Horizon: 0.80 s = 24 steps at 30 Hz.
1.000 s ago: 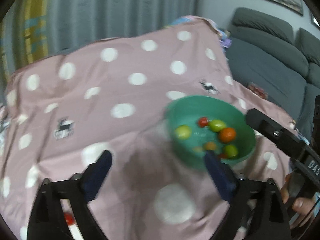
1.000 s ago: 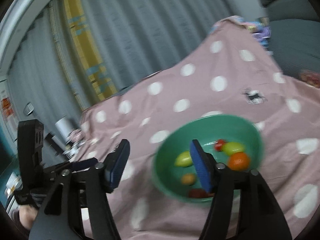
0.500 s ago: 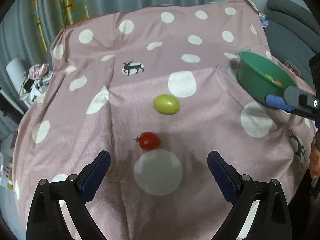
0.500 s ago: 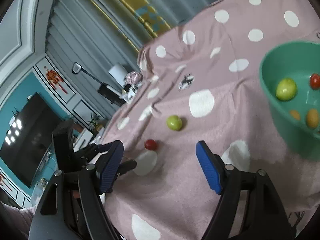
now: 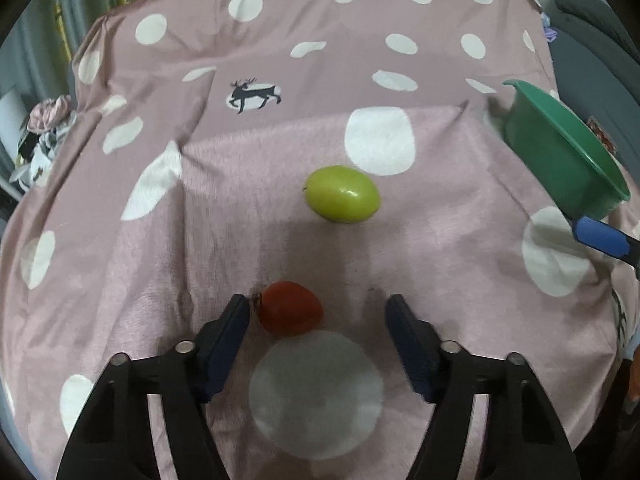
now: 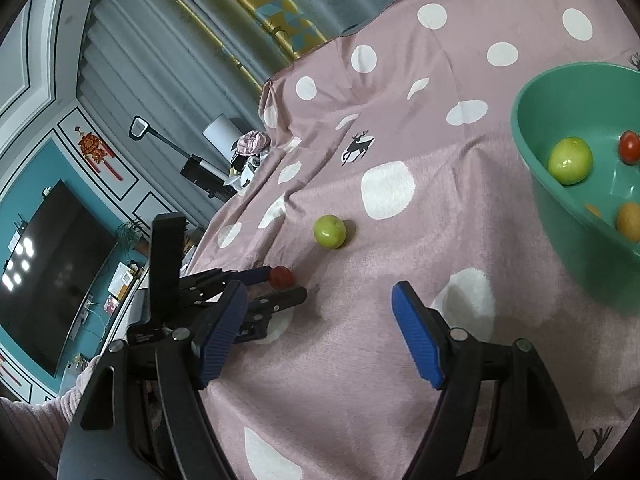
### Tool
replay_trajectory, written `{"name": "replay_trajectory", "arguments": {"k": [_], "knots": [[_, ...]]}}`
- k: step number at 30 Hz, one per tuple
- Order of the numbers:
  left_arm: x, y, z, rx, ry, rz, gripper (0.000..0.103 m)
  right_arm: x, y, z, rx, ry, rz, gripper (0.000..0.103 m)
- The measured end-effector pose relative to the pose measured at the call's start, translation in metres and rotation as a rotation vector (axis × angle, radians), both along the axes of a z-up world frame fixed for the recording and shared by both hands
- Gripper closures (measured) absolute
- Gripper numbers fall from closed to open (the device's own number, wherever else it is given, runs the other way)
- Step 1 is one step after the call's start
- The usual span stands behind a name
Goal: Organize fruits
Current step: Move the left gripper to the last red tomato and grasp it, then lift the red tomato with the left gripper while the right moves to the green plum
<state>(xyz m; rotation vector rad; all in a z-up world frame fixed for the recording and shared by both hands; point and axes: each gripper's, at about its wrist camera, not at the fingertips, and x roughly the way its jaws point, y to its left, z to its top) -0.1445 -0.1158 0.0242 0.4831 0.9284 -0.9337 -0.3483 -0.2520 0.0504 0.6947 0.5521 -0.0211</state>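
**Left gripper closing around red tomato on spotted cloth**

Surface: a pink cloth [image 5: 224,208] with white dots and small deer prints covers the whole work area and lies in soft folds. Room, right wrist view: grey curtains [image 6: 168,52] with a yellow patterned strip behind the far edge, a dark television [image 6: 48,268] on a teal wall, a pile of clutter [image 6: 252,148] off the far corner. Left wrist view: a grey sofa [image 5: 592,40] past the right edge.

Task items: a red tomato [image 5: 289,307] lies on the cloth between the fingers of the left gripper [image 5: 316,312], close to the left pad, well apart from the right one. The jaws are closing; the pads do not press on it. A green fruit [image 5: 342,194] lies beyond it, alone on open cloth. A green bowl [image 5: 560,156] stands near the right edge.

Right gripper [image 6: 320,300]: jaws apart, nothing between them, over bare cloth between the bowl and the left gripper.

Open room: the cloth's centre and far half are bare.

View differences: only the right wrist view looks into the bowl, showing a green fruit, a small red one and orange ones. The left wrist view shows only its outer wall, plus one blue pad [image 5: 600,236] of the right gripper below it.
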Motion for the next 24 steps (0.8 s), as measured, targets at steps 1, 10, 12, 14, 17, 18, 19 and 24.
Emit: {"name": "replay_trajectory", "arguments": {"k": [1, 10, 12, 14, 17, 18, 19, 24], "knots": [[0.002, -0.001, -0.001, -0.001, 0.006, 0.001, 0.044, 0.0, 0.0, 0.0, 0.001, 0.002, 0.0, 0.027], [0.003, 0.001, 0.003, -0.023, 0.013, -0.014, 0.074, 0.002, 0.0, -0.005, 0.008, 0.018, 0.005, 0.027], [-0.015, 0.002, 0.012, -0.041, -0.022, -0.072, 0.074, 0.004, 0.001, -0.007, 0.029, 0.012, 0.021, 0.027], [-0.034, -0.002, 0.018, -0.047, -0.039, -0.134, 0.074, 0.006, 0.001, -0.008, 0.042, 0.005, 0.037, 0.027], [-0.055, -0.007, 0.025, -0.07, -0.039, -0.198, 0.074, 0.007, 0.003, -0.008, 0.057, 0.0, 0.06, 0.027], [-0.063, -0.01, 0.028, -0.081, -0.039, -0.219, 0.074, 0.007, 0.003, -0.008, 0.063, -0.004, 0.064, 0.027], [-0.07, -0.012, 0.029, -0.089, -0.038, -0.238, 0.074, 0.007, 0.002, -0.008, 0.066, -0.006, 0.066, 0.027], [-0.086, -0.02, 0.035, -0.11, -0.029, -0.279, 0.074, 0.003, -0.001, -0.007, 0.078, -0.013, 0.063, 0.029]]}}
